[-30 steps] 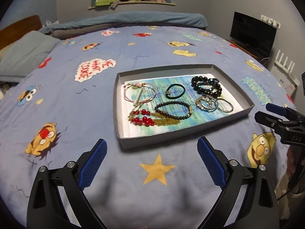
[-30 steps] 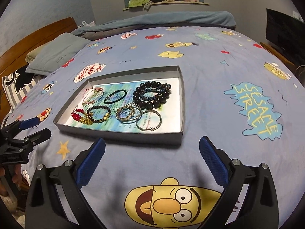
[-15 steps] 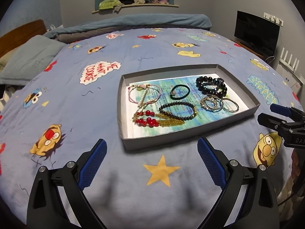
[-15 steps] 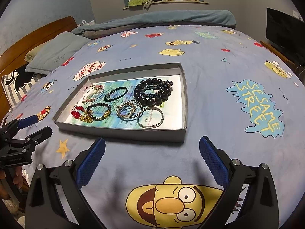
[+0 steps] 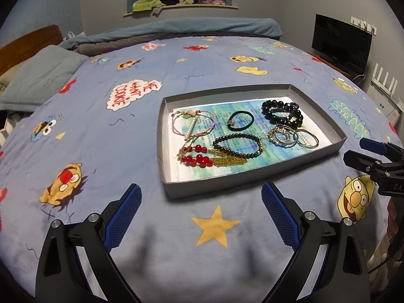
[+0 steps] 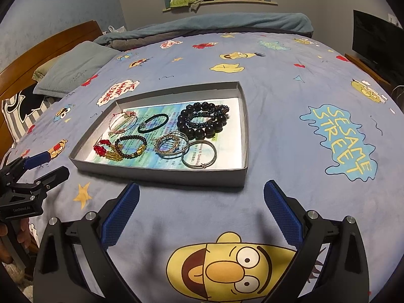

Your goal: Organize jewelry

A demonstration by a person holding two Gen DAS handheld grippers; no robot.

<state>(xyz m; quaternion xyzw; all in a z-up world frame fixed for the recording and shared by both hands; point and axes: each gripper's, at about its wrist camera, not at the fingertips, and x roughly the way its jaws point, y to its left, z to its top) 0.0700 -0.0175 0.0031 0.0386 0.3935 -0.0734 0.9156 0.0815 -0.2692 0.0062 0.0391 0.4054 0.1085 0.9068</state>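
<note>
A shallow grey tray [image 5: 252, 180] [image 6: 161, 176] lies on the bed with jewelry on a printed sheet inside. It holds a pink cord bracelet [image 5: 193, 123], a black hair tie [image 5: 241, 120] [image 6: 153, 123], large black bead bracelets [image 5: 282, 113] [image 6: 203, 122], a dark bead bracelet [image 5: 237, 145], red beads with gold chain [image 5: 199, 157] [image 6: 102, 147], a rhinestone bangle cluster [image 5: 281, 136] [image 6: 171, 144] and a silver bangle [image 5: 306, 139] [image 6: 199, 155]. My left gripper [image 5: 201, 216] is open and empty, short of the tray's near wall. My right gripper [image 6: 201, 214] is open and empty near the tray's right front side.
The bed has a blue cartoon-print cover [image 5: 101, 139]. A grey pillow [image 5: 38, 78] and wooden headboard [image 6: 38, 50] are at the left. A black monitor [image 5: 341, 41] stands at the right. A folded blanket [image 5: 176, 29] lies at the far side.
Both grippers have drawn back and risen slightly, so the tray looks a little further off. The jaws stay open and the jewelry has not moved.
</note>
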